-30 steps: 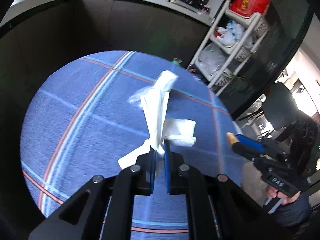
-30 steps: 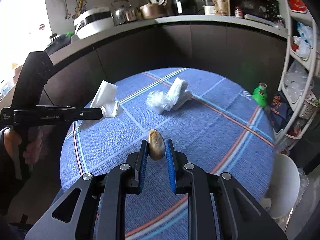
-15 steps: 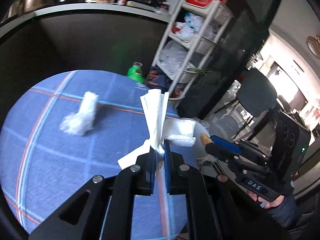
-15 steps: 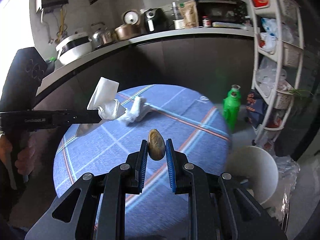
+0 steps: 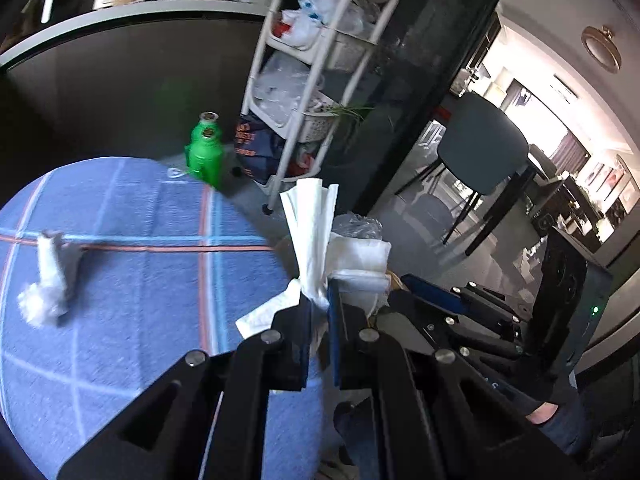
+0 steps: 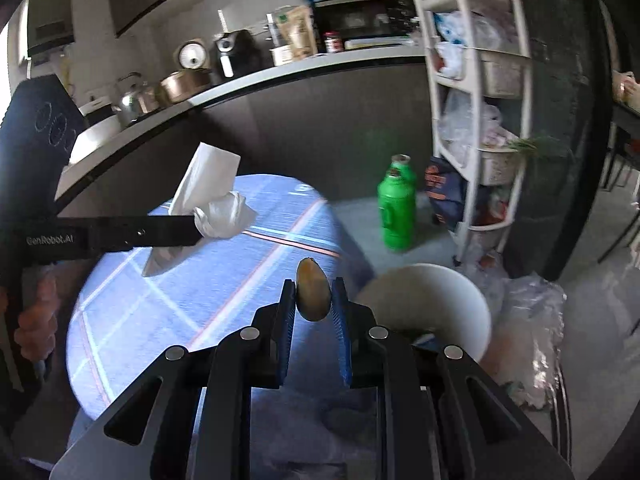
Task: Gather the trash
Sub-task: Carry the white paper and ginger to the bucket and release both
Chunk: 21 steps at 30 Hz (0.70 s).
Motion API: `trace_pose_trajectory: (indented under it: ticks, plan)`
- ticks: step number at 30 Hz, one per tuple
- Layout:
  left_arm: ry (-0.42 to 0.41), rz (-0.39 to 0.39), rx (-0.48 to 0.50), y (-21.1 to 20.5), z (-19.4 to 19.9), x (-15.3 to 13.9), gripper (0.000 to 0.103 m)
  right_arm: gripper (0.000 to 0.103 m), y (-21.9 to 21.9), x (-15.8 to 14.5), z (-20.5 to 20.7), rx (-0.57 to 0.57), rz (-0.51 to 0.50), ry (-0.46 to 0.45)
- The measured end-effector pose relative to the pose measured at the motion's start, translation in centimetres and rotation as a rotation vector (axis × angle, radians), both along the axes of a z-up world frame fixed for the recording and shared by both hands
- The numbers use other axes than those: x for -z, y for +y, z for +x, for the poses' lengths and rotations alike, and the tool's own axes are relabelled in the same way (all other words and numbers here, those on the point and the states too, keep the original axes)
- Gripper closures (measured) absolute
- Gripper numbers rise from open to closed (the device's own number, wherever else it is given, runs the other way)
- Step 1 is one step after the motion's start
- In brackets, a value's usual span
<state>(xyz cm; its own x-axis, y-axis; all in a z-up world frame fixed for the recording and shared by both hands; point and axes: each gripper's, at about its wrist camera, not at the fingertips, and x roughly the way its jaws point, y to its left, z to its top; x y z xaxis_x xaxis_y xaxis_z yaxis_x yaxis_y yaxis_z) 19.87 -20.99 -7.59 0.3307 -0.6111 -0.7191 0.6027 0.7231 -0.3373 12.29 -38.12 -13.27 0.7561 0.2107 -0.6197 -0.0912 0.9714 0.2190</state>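
My left gripper [image 5: 319, 304] is shut on a crumpled white tissue [image 5: 316, 232] and holds it in the air at the right edge of the round blue table [image 5: 132, 280]. The tissue also shows in the right wrist view [image 6: 212, 196], with the left gripper [image 6: 196, 230] beside it. My right gripper [image 6: 314, 300] is shut on a small brown shell-like scrap [image 6: 313, 295], held above the table edge next to a white bin [image 6: 432, 300]. Another crumpled white wad [image 5: 48, 280] lies on the table at the left.
A green bottle [image 6: 396, 208] stands on the floor past the table. A white shelf rack [image 6: 480, 112] full of bags stands to the right. A dark counter [image 6: 280, 80] with appliances curves behind. A dark chair [image 5: 480, 152] is farther right. A clear plastic bag [image 6: 532, 320] lies by the bin.
Both grippers have swung right with their loads, away from the table's middle and toward the white bin. The wad on the table now lies far left in the left wrist view.
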Motion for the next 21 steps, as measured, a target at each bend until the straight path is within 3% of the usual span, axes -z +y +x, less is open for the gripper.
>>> trace_pose_trajectory:
  ticks: [11, 21]
  plan:
    - [0.068, 0.062, 0.084, -7.9, 2.9, 3.9, 0.094, 0.086, -6.0, 5.1, 1.4, 0.102, 0.009, 0.087]
    - [0.153, 0.136, 0.088, -12.1, 5.8, 10.0, 0.094, 0.086, -7.8, 10.9, 3.8, 0.099, 0.026, 0.188]
